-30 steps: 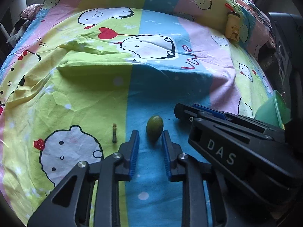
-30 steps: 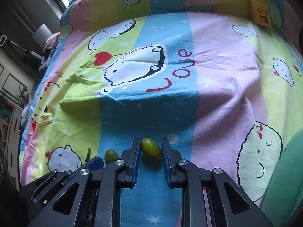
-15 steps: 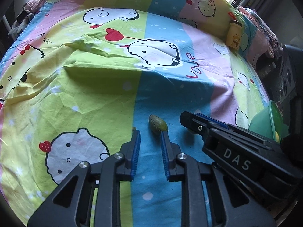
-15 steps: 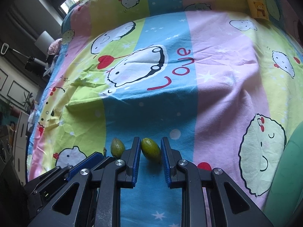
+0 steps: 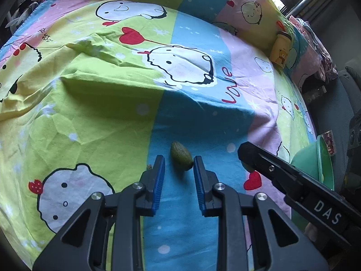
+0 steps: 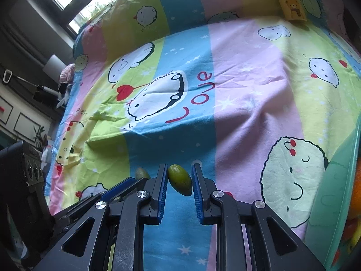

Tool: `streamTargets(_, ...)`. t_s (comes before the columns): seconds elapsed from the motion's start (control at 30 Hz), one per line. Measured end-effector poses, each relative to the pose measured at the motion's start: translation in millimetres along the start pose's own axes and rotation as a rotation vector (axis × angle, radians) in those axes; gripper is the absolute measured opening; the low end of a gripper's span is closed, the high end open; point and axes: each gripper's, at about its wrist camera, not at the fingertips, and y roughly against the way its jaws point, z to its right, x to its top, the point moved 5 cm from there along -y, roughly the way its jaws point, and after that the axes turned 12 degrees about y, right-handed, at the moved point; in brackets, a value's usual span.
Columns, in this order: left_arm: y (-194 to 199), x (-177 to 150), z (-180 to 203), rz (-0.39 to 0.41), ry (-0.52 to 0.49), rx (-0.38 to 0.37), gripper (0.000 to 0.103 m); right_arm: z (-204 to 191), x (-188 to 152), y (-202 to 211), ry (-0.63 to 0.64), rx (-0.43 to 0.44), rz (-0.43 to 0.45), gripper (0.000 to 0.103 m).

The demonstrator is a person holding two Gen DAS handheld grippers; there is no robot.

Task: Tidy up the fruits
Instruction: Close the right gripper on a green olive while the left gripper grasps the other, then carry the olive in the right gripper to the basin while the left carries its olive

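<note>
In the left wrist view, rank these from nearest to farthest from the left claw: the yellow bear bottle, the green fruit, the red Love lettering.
1. Green fruit: just ahead of the left claw, at its tips, on the blue stripe.
2. Red Love lettering: mid-sheet, to the right.
3. Yellow bear bottle: far right edge.

Cartoon-print bedsheet (image 5: 94,103), striped yellow-green, blue and pink, creased. Small green fruit (image 5: 181,158) lying on the blue stripe, at the tips of the left gripper (image 5: 178,166); its blue pads stand apart, the right one touching the fruit. Right gripper (image 5: 244,155), black, lettered "DAS", at lower right. Green bowl (image 5: 315,164) at right edge. Yellow bear bottle (image 5: 280,50) far right.
</note>
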Motion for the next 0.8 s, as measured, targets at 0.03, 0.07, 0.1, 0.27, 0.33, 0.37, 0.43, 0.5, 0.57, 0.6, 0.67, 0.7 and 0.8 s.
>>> streamTargets(0.03, -0.1, 0.3, 0.5, 0.002, -0.003, 0.001, 0.023, -0.4, -0.1, 1.2, 0.001, 0.000, 0.003, 0.023)
streamTargets(0.07, -0.2, 0.7, 0.6, 0.003, -0.001, -0.001, 0.023, -0.3, 0.0, 2.7, 0.000, 0.000, 0.006, 0.023)
streamTargets(0.1, -0.5, 1.3, -0.3, 0.003, 0.005, -0.004, 0.023, -0.7, 0.2, 3.8, 0.002, 0.000, 0.009, 0.023)
streamTargets(0.27, 2.2, 4.1, -3.7, 0.000, 0.036, -0.013, 0.024, -1.6, -0.2, 7.6, 0.008, -0.002, 0.015, 0.023)
streamTargets(0.33, 6.2, 6.0, -3.5, 0.009, 0.039, -0.027, 0.025, -1.3, -0.6, 9.6, 0.005, 0.000, 0.018, 0.023)
streamTargets(0.37, 7.6, 6.7, -3.3, 0.012, 0.039, -0.031, 0.025, -0.7, -0.5, 11.1, 0.004, 0.000, 0.021, 0.023)
streamTargets(0.43, 8.5, 7.5, -3.3, 0.014, 0.036, -0.030, 0.026, 0.1, -0.4, 14.1, 0.000, 0.001, 0.028, 0.023)
streamTargets(0.5, 7.4, 7.7, -3.8, 0.012, 0.040, -0.033, 0.027, 0.5, -0.2, 16.2, -0.001, 0.004, 0.033, 0.023)
streamTargets(0.57, 4.6, 7.2, -3.7, 0.000, 0.040, -0.029, 0.027, 0.8, -0.3, 17.9, -0.002, 0.002, 0.036, 0.023)
streamTargets(0.6, 3.3, 6.6, -3.4, -0.004, 0.037, -0.026, 0.027, 1.1, -0.4, 18.2, -0.003, 0.003, 0.036, 0.023)
streamTargets(0.67, 1.2, 7.1, -2.0, -0.002, 0.032, -0.023, 0.027, 0.8, -0.5, 18.8, -0.004, 0.003, 0.037, 0.023)
streamTargets(0.7, 0.3, 7.0, -1.2, -0.003, 0.028, -0.022, 0.027, 0.8, -0.4, 19.2, -0.004, 0.003, 0.038, 0.023)
streamTargets(0.8, -2.8, 7.5, -0.7, -0.002, 0.025, -0.021, 0.025, 1.3, -0.7, 20.0, -0.006, 0.002, 0.040, 0.023)
